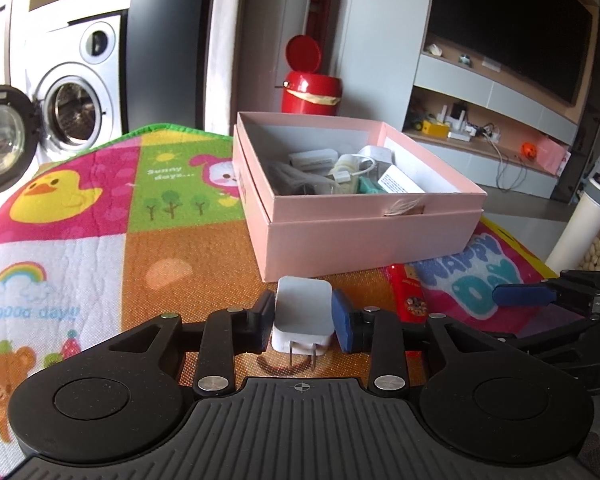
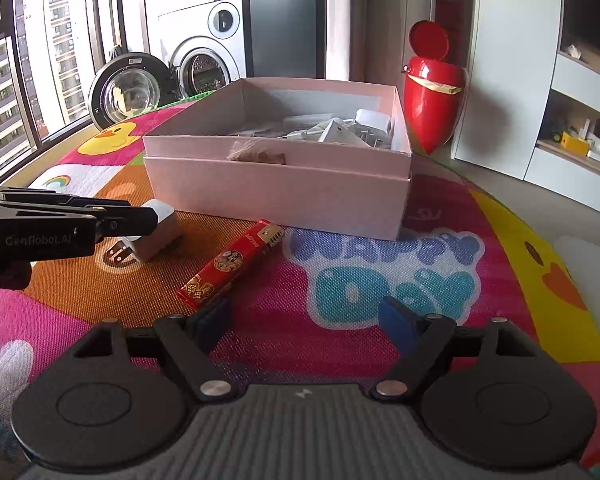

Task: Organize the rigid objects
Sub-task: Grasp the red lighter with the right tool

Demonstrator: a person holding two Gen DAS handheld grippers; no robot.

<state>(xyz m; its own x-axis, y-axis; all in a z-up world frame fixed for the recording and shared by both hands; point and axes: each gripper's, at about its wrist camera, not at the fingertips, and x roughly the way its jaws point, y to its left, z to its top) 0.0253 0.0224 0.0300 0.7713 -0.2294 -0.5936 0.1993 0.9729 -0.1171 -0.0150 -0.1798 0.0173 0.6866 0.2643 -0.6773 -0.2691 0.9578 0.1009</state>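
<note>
My left gripper (image 1: 303, 316) is shut on a white wall charger (image 1: 303, 314), prongs pointing back toward the camera, low over the mat just in front of the pink box (image 1: 364, 236). The charger also shows in the right wrist view (image 2: 160, 236), held by the left gripper (image 2: 156, 220). The box (image 2: 276, 196) holds several white chargers, cables and small parts. A red lighter (image 2: 230, 266) lies on the mat between the two grippers; it also shows in the left wrist view (image 1: 408, 296). My right gripper (image 2: 304, 326) is open and empty, just behind the lighter's near end.
A colourful play mat (image 2: 380, 280) covers the surface. A red bin (image 2: 432, 92) with its lid up stands behind the box. A washing machine with an open door (image 2: 128, 92) is at the back left. A white bottle (image 1: 584, 224) stands off the mat's right edge.
</note>
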